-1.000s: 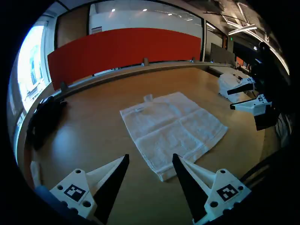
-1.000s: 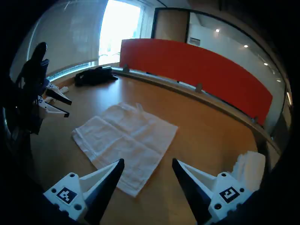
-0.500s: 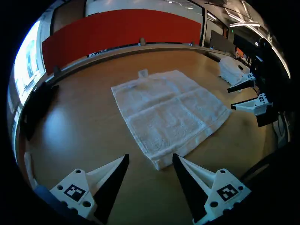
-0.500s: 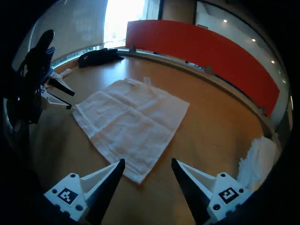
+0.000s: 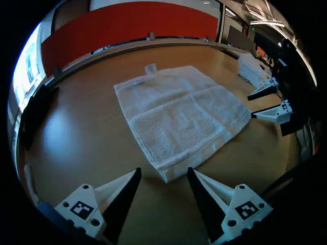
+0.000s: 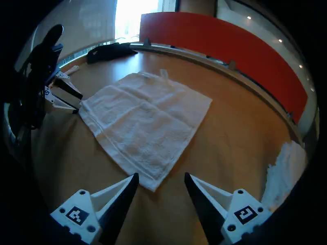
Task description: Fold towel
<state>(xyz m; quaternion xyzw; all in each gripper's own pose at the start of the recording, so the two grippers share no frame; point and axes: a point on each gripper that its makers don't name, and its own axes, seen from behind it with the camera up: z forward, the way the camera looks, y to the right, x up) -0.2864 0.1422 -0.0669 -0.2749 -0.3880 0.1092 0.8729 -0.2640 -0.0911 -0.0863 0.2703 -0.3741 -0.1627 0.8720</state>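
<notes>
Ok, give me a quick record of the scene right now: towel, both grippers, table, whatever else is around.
towel: white terry towel, spread flat, unfolded
surface: brown wooden table
left gripper: open, fingers flanking one towel corner, not gripping
right gripper: open, fingers flanking an adjacent towel corner, not gripping
other items: black bag at the table's far edge; pile of white cloth off to the side; red panel behind the table
fold status: not yet begun

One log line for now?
towel flat on table | left gripper open at corner | right gripper open at another corner | unfolded
</notes>
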